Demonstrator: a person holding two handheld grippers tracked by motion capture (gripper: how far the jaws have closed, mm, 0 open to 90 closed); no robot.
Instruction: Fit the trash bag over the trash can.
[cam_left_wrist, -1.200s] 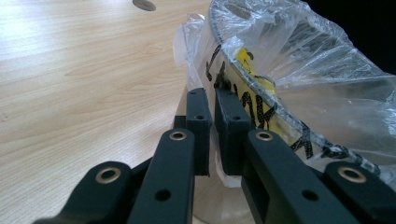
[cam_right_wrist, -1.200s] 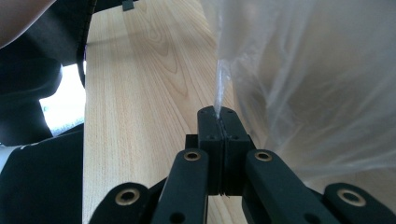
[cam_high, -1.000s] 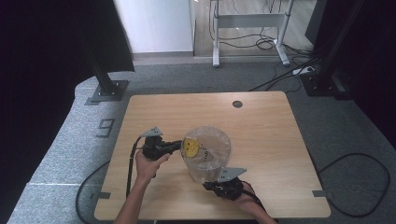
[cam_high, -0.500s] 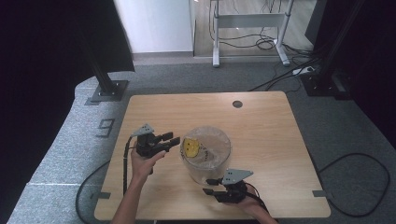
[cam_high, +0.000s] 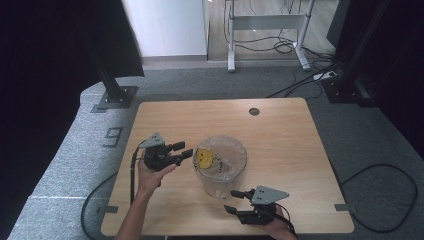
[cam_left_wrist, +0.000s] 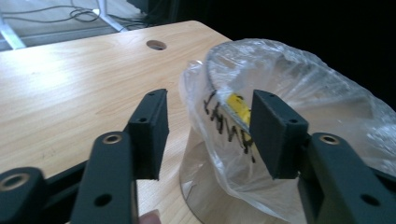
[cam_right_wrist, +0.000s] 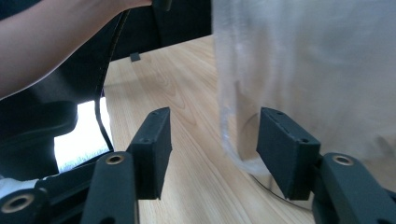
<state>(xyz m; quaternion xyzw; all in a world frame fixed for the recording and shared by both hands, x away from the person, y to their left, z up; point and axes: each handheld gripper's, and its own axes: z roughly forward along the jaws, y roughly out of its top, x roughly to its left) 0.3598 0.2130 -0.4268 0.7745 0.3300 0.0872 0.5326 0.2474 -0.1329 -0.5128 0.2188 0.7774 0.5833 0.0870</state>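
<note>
A clear round container (cam_high: 220, 172) stands mid-table, lined with a thin clear plastic bag (cam_high: 225, 150) whose rim folds over the top. The bag carries a yellow patch (cam_high: 202, 158) with black writing (cam_left_wrist: 224, 127). My left gripper (cam_high: 183, 150) hovers open just left of the bag's rim, jaws pointing at it without touching. In the left gripper view the bag (cam_left_wrist: 299, 88) lies beyond the open gripper (cam_left_wrist: 210, 98). My right gripper (cam_high: 233, 201) is open near the table's front edge, below the container. In the right gripper view the container's base (cam_right_wrist: 243, 154) stands just beyond the open gripper (cam_right_wrist: 215, 116).
The wooden table (cam_high: 280, 130) has a round cable hole (cam_high: 254, 111) at the back. A black cable (cam_high: 132, 175) trails from the left gripper over the table's left edge. Grey floor, a stand base (cam_high: 117, 97) and cables lie beyond.
My left gripper has drawn back to the left, away from the bag's rim. The right gripper has slid a little toward the front edge. The container stays put.
</note>
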